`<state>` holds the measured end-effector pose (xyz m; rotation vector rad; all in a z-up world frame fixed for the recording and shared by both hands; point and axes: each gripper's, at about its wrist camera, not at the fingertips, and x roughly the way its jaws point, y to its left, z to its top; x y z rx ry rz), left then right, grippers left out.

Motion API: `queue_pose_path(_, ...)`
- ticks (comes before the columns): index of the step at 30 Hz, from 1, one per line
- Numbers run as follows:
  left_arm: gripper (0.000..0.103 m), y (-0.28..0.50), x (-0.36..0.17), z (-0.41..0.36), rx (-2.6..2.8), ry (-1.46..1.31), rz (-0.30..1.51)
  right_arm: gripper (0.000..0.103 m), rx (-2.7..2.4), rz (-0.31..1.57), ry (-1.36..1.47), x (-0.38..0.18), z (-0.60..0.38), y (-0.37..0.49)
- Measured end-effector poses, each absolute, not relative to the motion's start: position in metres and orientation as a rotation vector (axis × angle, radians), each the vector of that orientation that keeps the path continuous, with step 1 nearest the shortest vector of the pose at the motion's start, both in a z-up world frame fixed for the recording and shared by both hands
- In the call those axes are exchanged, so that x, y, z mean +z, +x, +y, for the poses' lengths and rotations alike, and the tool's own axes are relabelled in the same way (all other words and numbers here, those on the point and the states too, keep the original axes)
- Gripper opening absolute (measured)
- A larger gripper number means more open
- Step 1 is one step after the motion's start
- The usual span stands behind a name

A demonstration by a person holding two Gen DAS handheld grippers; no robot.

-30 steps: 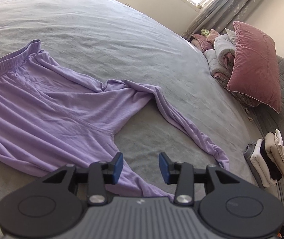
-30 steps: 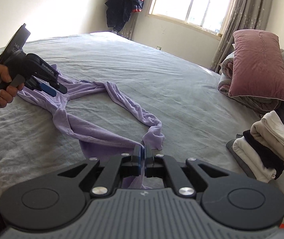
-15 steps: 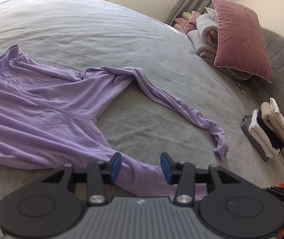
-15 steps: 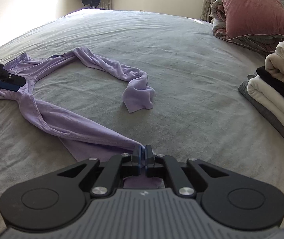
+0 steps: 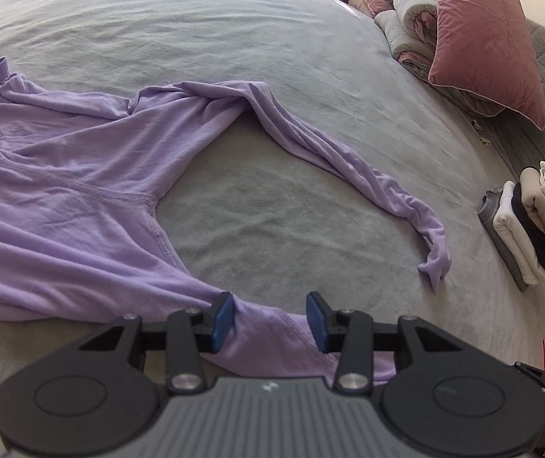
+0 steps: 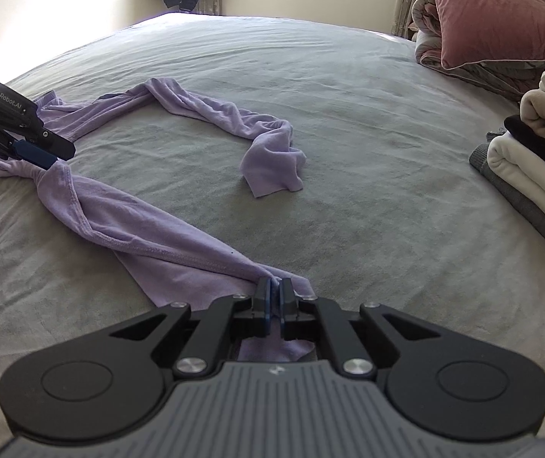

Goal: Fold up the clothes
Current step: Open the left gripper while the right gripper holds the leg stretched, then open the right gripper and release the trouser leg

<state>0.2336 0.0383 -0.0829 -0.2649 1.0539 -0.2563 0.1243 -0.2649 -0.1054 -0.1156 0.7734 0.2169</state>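
Lilac pants unfolded on bed. Right gripper clamped on near leg hem; left gripper wide, straddling same leg. Tip: pull leg taut, flatten twists before folding.

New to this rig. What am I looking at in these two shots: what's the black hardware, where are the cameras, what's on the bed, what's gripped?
There is no robot arm here. A person holds one two-finger gripper in each hand, and each gripper carries a fisheye camera that looks forward along its jaws. The black hardware low in each picture is that gripper's own body.

In the left wrist view, the left gripper has its jaws open, with one leg of the purple pants lying between them.

In the right wrist view, the right gripper has its jaws shut on the hem of that same leg. The left gripper shows at the left edge.

The pants are spread on a grey bed. A stack of folded clothes and a pink pillow sit to the right.
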Motion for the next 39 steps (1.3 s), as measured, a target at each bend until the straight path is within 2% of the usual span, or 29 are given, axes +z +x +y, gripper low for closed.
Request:
queue_pose_path(4,0.015,0.231,-0.088,0.032,-0.195,-0.184,1.048,0.005,0.218,0.767,-0.113,-0.107,-0.265,0.123)
queue_pose_path(5,0.006,0.229,-0.089,0.033,-0.183,-0.176,1.037,0.006,0.218,0.765,-0.111,-0.108,-0.265,0.123)
queue_pose_path(6,0.004,0.227,-0.088,0.035,-0.181,-0.184,1.016,0.006,0.218,0.762,-0.107,-0.108,-0.266,0.122)
queue_pose_path(15,0.003,0.218,-0.055,0.041,-0.193,-0.232,0.782,0.006,0.203,0.705,-0.083,-0.096,-0.271,0.118)
queue_pose_path(22,0.003,0.248,-0.058,0.034,-0.198,-0.263,0.733,0.002,0.162,0.670,-0.113,-0.085,-0.273,0.145)
queue_pose_path(28,0.004,0.275,-0.082,0.029,-0.170,-0.271,0.770,0.002,0.153,0.689,-0.074,-0.090,-0.275,0.160)
queue_pose_path(31,0.005,0.282,-0.095,0.030,-0.166,-0.272,0.790,0.002,0.152,0.699,-0.050,-0.093,-0.275,0.164)
queue_pose_path(34,0.009,0.285,-0.103,0.031,-0.172,-0.276,0.796,0.008,0.150,0.704,-0.039,-0.095,-0.274,0.163)
queue_pose_path(35,0.017,0.283,-0.102,0.033,-0.185,-0.290,0.790,0.012,0.150,0.706,-0.035,-0.095,-0.274,0.162)
queue_pose_path(36,0.030,0.281,-0.101,0.035,-0.201,-0.305,0.783,0.013,0.150,0.707,-0.032,-0.095,-0.273,0.162)
queue_pose_path(38,0.043,0.276,-0.098,0.038,-0.225,-0.324,0.767,0.013,0.155,0.711,-0.028,-0.094,-0.272,0.159)
queue_pose_path(39,0.044,0.273,-0.095,0.039,-0.231,-0.325,0.757,0.014,0.158,0.712,-0.027,-0.093,-0.271,0.158)
